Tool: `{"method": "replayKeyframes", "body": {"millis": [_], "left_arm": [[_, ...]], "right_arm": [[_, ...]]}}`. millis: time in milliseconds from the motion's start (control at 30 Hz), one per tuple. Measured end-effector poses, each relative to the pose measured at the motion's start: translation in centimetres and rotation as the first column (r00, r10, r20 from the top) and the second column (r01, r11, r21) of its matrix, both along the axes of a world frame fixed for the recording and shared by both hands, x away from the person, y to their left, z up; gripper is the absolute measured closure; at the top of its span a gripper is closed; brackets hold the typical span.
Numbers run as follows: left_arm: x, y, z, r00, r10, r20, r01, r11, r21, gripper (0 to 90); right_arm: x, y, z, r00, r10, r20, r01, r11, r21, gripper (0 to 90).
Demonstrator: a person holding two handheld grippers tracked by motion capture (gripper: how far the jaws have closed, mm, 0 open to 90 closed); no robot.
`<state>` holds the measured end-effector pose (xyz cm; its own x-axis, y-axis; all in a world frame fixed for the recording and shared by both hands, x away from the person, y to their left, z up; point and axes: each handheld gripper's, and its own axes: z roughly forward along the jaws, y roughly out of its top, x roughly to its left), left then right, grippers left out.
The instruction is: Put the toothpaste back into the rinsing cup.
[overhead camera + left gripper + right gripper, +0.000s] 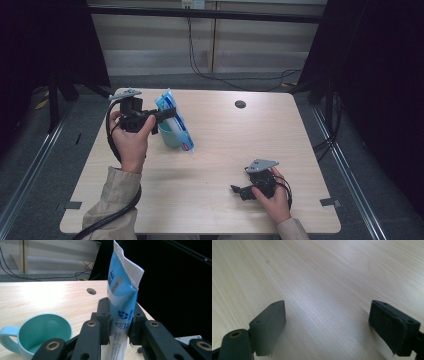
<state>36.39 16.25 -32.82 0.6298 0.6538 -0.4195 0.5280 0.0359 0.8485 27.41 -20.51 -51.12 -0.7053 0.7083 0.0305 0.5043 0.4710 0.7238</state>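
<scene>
We grip a blue tube (123,302) mid-body in our left gripper (119,325), crimped end up, beside a teal cup (171,135), seemingly to stand it inside. Our right gripper (327,327) rests wide, empty, on the surface (220,145).

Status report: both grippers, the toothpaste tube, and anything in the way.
Left gripper shut on toothpaste tube. Right gripper open above table. Teal mug beside tube.
</scene>
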Motion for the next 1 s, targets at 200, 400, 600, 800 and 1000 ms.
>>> {"method": "replayKeyframes", "body": {"millis": [200, 400, 600, 800, 1000], "left_arm": [[0.4, 0.2, 0.4, 0.9999, 0.011, 0.002, -0.011, 0.9999, 0.0, 75.4], [0.8, 0.3, 1.0, 0.9996, 0.025, 0.013, -0.025, 0.9997, 0.004, 75.4], [1.3, 0.4, 1.5, 0.9991, 0.033, 0.027, -0.033, 0.9994, 0.005, 75.3], [1.5, 0.5, 1.8, 0.9984, 0.044, 0.035, -0.044, 0.999, 0.005, 75.3], [1.9, 0.8, 2.1, 0.9976, 0.051, 0.048, -0.051, 0.9986, 0.01, 75.2]], "right_arm": [[0.0, 0.0, 0.0, 1.0, 0.002, 0.001, -0.002, 1.0, -0.002, 13.8], [0.0, 0.0, 0.0, 1.0, 0.002, 0.002, -0.002, 1.0, 0.0, 13.8], [0.0, 0.0, 0.0, 1.0, 0.003, 0.002, -0.003, 1.0, 0.0, 13.8], [0.1, -0.1, 0.0, 1.0, 0.006, 0.003, -0.006, 1.0, 0.002, 13.9], [0.1, -0.1, 0.0, 1.0, 0.006, 0.002, -0.006, 1.0, 0.002, 13.9]]}}
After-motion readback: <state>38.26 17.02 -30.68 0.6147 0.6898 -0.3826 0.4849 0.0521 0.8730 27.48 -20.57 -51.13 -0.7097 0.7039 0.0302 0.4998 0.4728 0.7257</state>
